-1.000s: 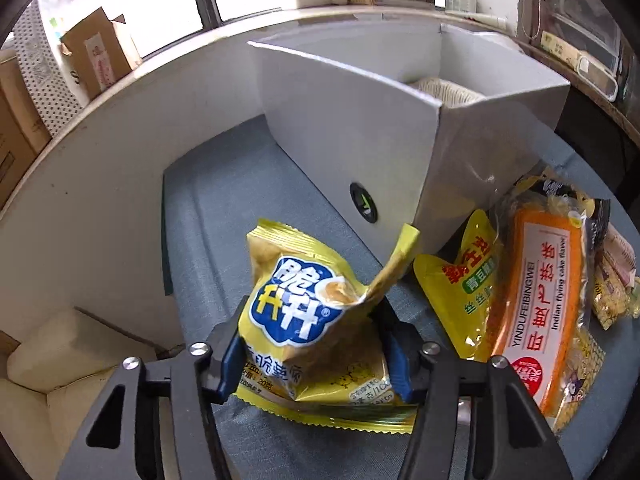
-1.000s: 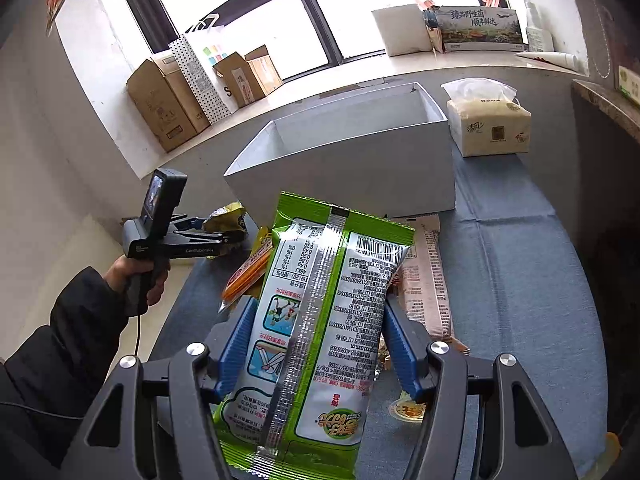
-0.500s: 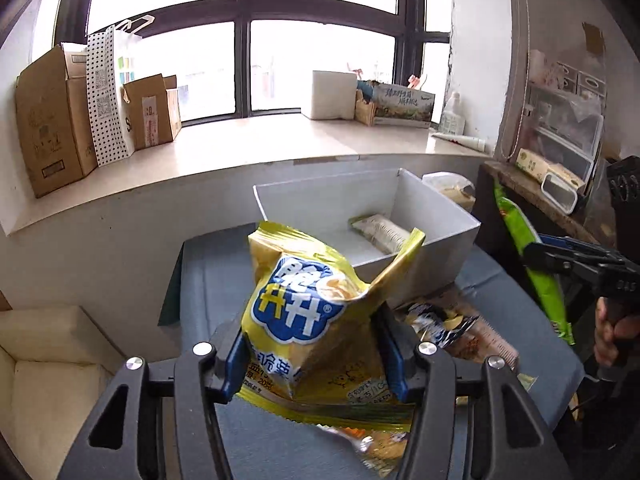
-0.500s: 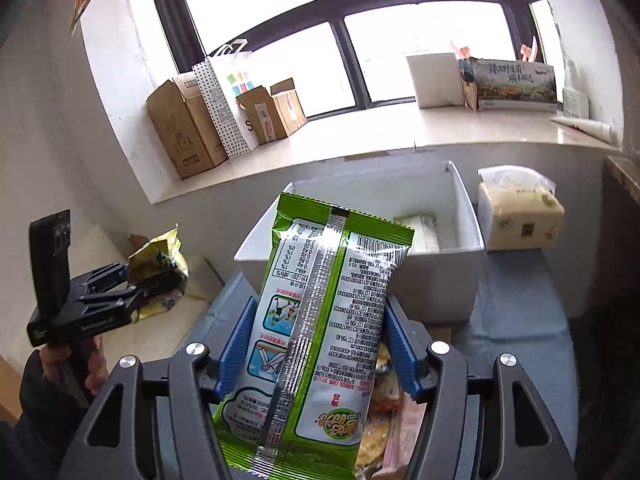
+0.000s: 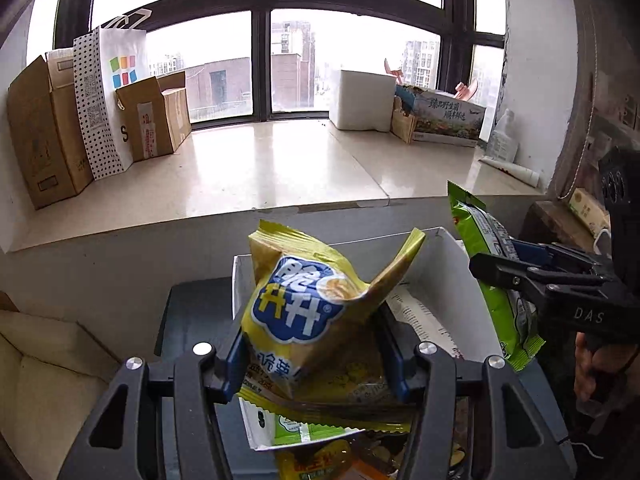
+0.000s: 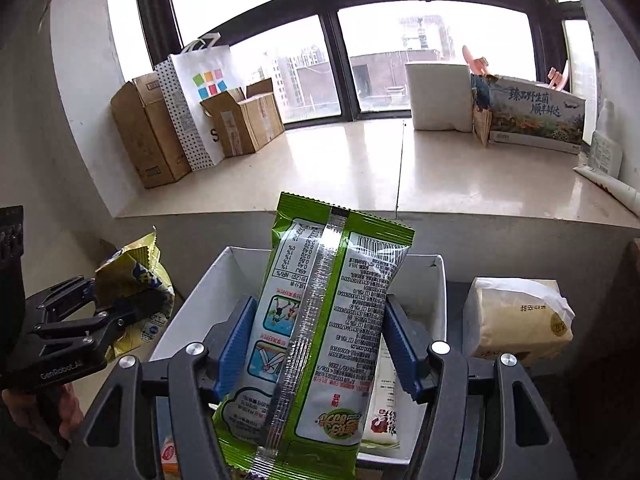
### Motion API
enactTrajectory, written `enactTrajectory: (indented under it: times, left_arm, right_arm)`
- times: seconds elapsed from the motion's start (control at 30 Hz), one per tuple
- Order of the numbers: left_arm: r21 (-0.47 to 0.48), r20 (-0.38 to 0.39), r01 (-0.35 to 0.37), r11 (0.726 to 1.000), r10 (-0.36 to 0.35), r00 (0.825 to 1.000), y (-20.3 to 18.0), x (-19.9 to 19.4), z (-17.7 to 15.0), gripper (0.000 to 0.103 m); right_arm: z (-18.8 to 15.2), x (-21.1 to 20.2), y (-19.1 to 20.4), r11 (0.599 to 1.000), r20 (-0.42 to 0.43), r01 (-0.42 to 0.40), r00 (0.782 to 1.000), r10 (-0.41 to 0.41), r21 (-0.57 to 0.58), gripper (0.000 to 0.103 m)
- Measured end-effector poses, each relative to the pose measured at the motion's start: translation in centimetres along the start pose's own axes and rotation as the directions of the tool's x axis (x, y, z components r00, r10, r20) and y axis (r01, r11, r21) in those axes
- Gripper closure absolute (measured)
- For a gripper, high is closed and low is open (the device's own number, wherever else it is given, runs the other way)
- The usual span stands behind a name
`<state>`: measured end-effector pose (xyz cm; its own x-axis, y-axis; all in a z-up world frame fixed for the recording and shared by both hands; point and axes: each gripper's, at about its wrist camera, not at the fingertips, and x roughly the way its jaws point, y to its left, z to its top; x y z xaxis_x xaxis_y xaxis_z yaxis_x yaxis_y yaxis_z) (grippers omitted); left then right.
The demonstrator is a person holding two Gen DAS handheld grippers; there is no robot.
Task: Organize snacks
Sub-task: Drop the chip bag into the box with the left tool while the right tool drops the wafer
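the left gripper (image 5: 312, 356) pinches a yellow bag (image 5: 308, 312) and the right gripper (image 6: 316, 344) a green pack (image 6: 320, 320), both hanging over the white box (image 6: 438, 296); lower each well inside before releasing, one after another so they don't collide.

We see a wide stone windowsill (image 5: 280, 168), and everything else we place against it: at its left end stand two brown cardboard boxes (image 5: 44, 132) with a dotted white paper bag (image 5: 106, 100) upright between them. Toward its right end sit a white foam block (image 5: 362, 100) and, just beside that, a printed carton (image 5: 444, 120), with a white tube (image 5: 510, 169) lying at the far right edge. Below the sill's right end, a tissue pack (image 6: 518, 316) rests on the blue-grey cloth (image 6: 454, 292)
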<state>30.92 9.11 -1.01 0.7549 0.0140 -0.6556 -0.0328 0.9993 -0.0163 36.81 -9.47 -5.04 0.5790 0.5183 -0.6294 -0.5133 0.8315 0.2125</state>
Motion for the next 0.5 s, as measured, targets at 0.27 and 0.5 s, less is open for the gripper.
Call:
enactTrajectory:
  times: [0.27, 0.5]
  left_arm:
    - [-0.035, -0.049, -0.065, 0.997, 0.063, 0.997, 0.8, 3.9, -0.3, 0.0]
    - [-0.074, -0.077, -0.025, 0.997, 0.02, 0.997, 1.1, 3.5, -0.8, 0.0]
  right_arm:
    - [0.5, 4.0, -2.8, 0.999, -0.093, 0.042, 0.995, -0.042, 0.003, 0.015]
    - [0.0, 2.5, -3.0, 0.997, -0.071, 0.075, 0.995, -0.073, 0.022, 0.0]
